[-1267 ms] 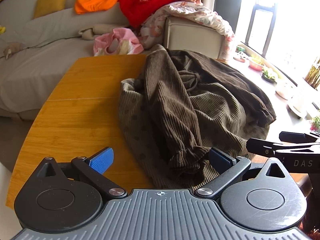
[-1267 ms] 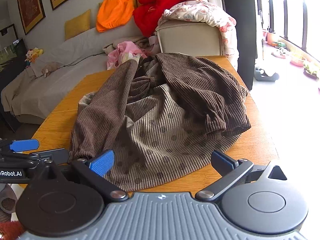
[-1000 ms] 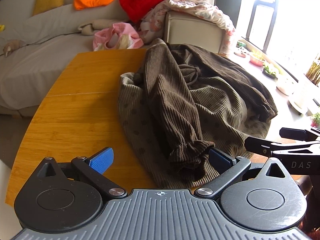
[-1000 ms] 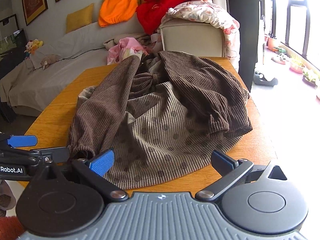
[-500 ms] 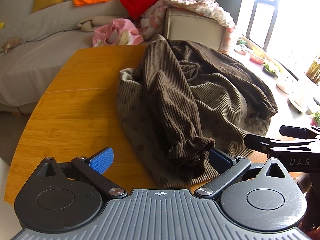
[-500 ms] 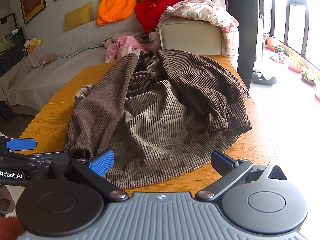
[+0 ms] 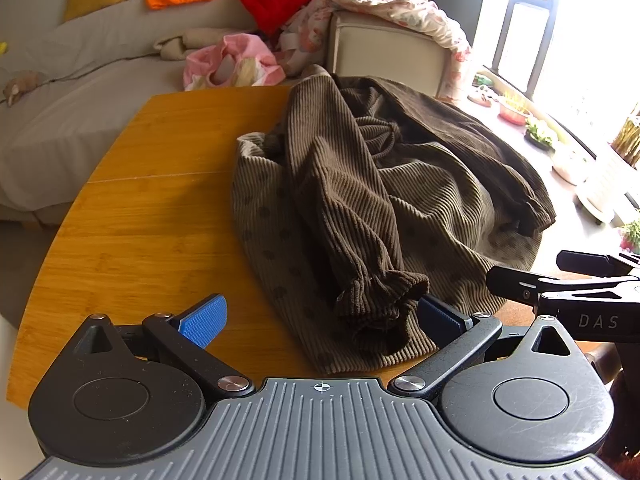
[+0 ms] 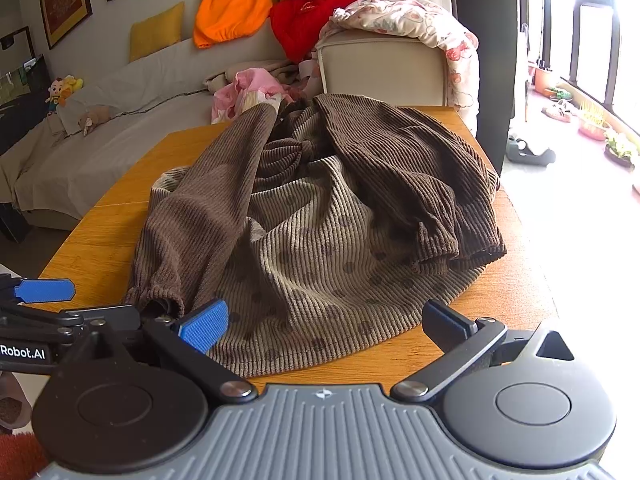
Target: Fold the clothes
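Note:
A brown corduroy garment (image 7: 400,200) with a lighter dotted lining lies crumpled on the wooden table (image 7: 152,216); it also shows in the right wrist view (image 8: 320,232). Its dark sleeve runs toward me and its gathered cuff (image 7: 380,304) lies between the open fingers of my left gripper (image 7: 320,320), close to the right finger. My right gripper (image 8: 324,326) is open over the garment's near hem, holding nothing. The second sleeve cuff (image 8: 436,244) lies on the garment's right side. Each gripper shows at the edge of the other's view.
A sofa (image 8: 132,92) stands behind the table with orange (image 8: 232,4), red (image 8: 328,4) and pink (image 8: 248,92) clothes and a floral blanket (image 8: 420,20) piled on it. Plant pots (image 8: 616,144) sit by the bright window at right. The table's near edge is just below both grippers.
Both grippers have shifted slightly over the table's near edge. The sleeve cuff now lies a little farther in between the left gripper's fingers. Both grippers stayed open.

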A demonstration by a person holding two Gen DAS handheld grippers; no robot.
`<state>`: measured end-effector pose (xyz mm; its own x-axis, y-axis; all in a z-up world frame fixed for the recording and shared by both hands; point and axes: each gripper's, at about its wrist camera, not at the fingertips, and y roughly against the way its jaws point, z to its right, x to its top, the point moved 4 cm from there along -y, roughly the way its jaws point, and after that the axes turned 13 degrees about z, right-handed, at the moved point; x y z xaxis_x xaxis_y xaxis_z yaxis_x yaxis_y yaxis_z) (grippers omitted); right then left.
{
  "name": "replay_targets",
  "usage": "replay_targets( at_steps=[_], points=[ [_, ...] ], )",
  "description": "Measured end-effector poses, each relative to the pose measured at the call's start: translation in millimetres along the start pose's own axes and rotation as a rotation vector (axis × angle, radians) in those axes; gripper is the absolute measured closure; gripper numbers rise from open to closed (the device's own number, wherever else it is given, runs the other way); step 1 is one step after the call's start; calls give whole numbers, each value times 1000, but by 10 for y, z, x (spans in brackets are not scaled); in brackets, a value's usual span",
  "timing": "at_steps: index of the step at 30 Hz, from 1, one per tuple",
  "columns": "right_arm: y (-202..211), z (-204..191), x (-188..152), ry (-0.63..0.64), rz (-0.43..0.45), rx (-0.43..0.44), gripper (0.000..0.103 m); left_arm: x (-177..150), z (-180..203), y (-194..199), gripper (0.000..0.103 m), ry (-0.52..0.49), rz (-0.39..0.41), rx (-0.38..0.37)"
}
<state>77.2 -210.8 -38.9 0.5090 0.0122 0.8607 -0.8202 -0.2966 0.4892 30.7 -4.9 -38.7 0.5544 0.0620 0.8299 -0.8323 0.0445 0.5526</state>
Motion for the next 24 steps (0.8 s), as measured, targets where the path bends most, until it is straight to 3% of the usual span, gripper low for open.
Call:
replay_targets(
  at_steps=[24],
  points=[
    [8, 66, -33, -37, -20, 7, 0, -13, 31, 1, 0, 4, -11, -10]
  ],
)
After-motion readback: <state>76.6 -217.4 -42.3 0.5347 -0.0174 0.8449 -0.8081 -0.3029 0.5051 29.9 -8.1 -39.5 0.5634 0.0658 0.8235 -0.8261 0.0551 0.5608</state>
